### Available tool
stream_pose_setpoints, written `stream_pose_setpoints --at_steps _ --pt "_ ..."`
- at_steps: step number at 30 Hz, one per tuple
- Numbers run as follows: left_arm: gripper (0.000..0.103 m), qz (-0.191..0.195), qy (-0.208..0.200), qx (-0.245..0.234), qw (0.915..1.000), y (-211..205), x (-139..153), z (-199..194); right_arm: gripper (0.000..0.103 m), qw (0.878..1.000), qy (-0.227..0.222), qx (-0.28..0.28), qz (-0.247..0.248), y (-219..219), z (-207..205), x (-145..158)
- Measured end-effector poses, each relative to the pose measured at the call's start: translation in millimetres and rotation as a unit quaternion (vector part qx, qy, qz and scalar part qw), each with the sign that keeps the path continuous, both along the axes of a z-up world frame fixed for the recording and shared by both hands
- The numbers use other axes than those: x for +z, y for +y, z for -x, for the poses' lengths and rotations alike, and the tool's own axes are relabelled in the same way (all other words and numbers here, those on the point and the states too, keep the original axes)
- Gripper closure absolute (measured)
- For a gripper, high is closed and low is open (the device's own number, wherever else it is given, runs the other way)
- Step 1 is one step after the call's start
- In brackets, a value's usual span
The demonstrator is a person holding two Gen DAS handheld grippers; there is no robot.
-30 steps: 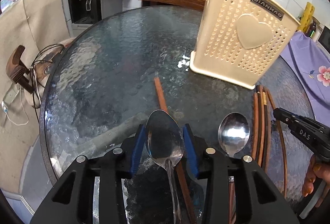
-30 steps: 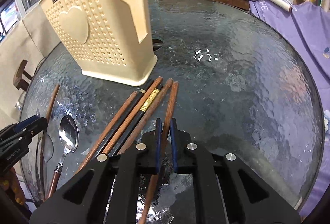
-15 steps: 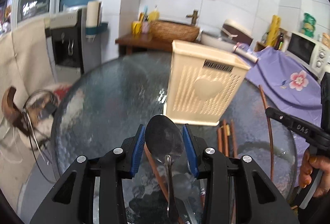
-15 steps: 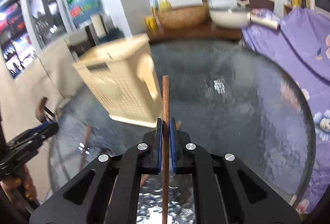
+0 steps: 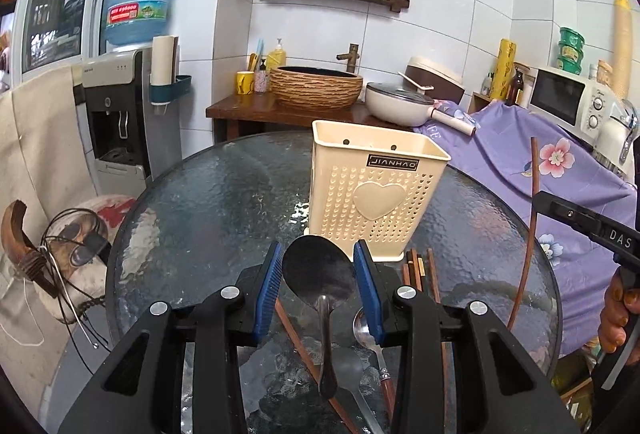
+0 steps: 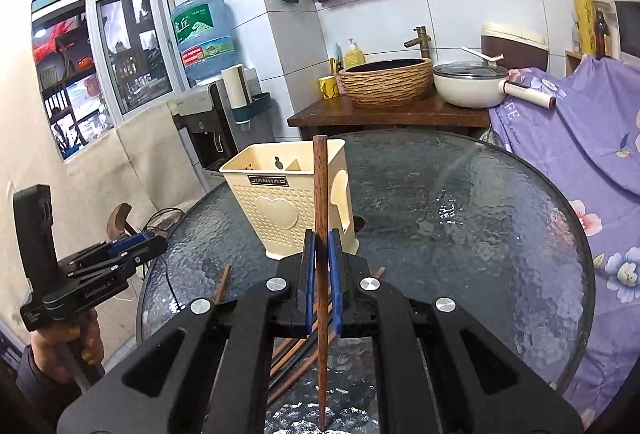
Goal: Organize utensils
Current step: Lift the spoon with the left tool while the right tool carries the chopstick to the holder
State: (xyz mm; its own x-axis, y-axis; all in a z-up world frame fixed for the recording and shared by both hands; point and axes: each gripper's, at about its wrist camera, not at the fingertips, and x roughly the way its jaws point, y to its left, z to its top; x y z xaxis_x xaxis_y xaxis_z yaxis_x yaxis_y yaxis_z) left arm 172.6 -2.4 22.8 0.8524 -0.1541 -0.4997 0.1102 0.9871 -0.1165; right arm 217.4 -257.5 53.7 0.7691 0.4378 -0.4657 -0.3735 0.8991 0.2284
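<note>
My left gripper pinches a metal spoon by the sides of its bowl, the blue pads pressed against its two edges; the bowl sits at twelve o'clock between the fingers and the handle runs straight back toward six o'clock, its long axis in line with the gripper, the end of the handle hanging free above the glass table. My right gripper has its pads pressed together on a single wooden chopstick, which stands nearly upright in my right wrist view: the blunt thick end points to twelve o'clock, rising in front of the cream utensil holder, and the thin tip points to six o'clock down between the black arms. In my left wrist view that same chopstick shows at about three o'clock as a long, slightly bowed line running up and down beside the right gripper's black body. The holder stands upright on the table at twelve o'clock from both grippers, its heart-marked face toward me and its open top showing a divider inside. On the glass below, a second spoon lies with its bowl toward twelve o'clock, just right of the held one, and several more chopsticks lie bunched near the holder's base, their long axes running roughly from six toward twelve o'clock; one brown chopstick lies slanted under the held spoon
</note>
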Motion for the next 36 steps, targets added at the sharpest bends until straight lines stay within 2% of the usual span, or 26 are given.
stream_pose_setpoints --at_steps 7,19,24,29,33,36 --pt "0.067 0.001 -0.008 -0.019 0.9998 1 7 1 0.096 1.0 -0.005 0.009 -0.011 1 9 10" --pt "0.067 0.0 -0.024 -0.058 0.998 2 31 -13 0.096 0.999 -0.025 0.034 -0.003 10 8 39" --pt "0.067 0.0 -0.044 -0.074 0.9963 -3 60 -29 0.096 0.998 -0.042 0.051 -0.012 15 -3 71" --pt "0.067 0.017 -0.079 -0.078 0.9937 -5 107 -57 0.096 0.995 -0.09 0.043 -0.019 22 -24 123" --pt "0.067 0.011 -0.123 -0.05 0.991 -9 142 -82 0.096 0.992 -0.124 0.019 -0.029 30 -51 160" --pt "0.067 0.006 -0.143 -0.037 0.989 -16 154 -103 0.096 0.991 -0.135 0.003 -0.025 40 -72 166"
